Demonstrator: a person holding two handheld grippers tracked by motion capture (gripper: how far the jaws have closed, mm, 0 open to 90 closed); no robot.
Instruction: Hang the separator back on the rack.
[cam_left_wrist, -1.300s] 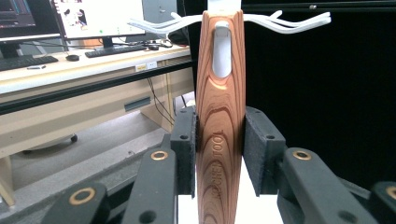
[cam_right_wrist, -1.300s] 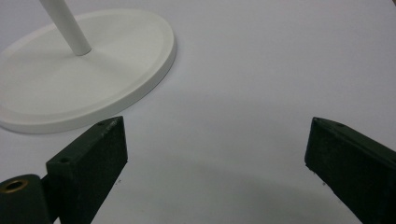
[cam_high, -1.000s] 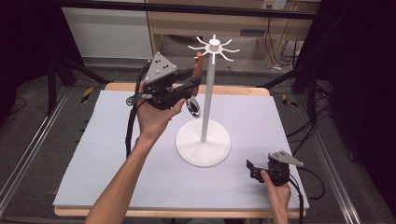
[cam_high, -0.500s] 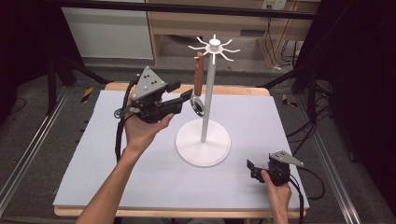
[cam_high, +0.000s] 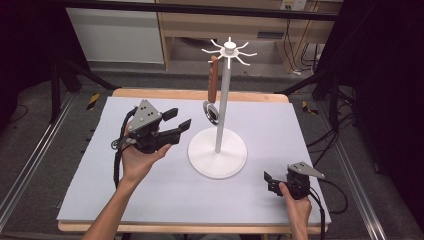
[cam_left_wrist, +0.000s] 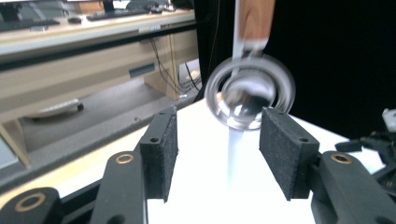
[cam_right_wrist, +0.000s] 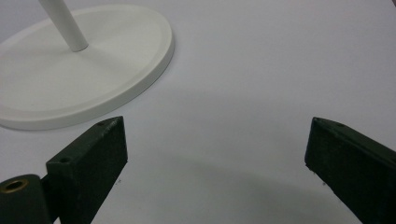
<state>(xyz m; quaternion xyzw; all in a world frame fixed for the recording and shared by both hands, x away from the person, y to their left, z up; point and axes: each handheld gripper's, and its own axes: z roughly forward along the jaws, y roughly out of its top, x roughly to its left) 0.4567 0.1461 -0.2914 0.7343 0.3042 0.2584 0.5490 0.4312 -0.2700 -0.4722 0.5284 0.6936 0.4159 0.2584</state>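
Note:
A white hook stand (cam_high: 217, 152) rises from a round base at the middle of the table. From one of its top hooks hangs a utensil with a brown wooden handle (cam_high: 213, 80) and a round shiny metal head (cam_high: 213, 113). My left gripper (cam_high: 181, 118) is held above the table just left of the stand, open and empty, jaws pointing at the utensil. In the left gripper view the metal head (cam_left_wrist: 250, 93) hangs beyond my left gripper (cam_left_wrist: 218, 135). My right gripper (cam_high: 268, 183) rests open on the table at the front right; its view shows my right gripper (cam_right_wrist: 215, 140) facing the stand's base (cam_right_wrist: 79, 65).
A pale grey mat (cam_high: 125, 200) covers the wooden table (cam_high: 200, 93). Metal rails run along the floor on both sides. Shelving and cables stand behind the table, beyond its far edge.
My left gripper has drawn back from the stand's top, moving down and to the left, with its jaws open. The utensil stays hanging on its hook. The right gripper has not moved.

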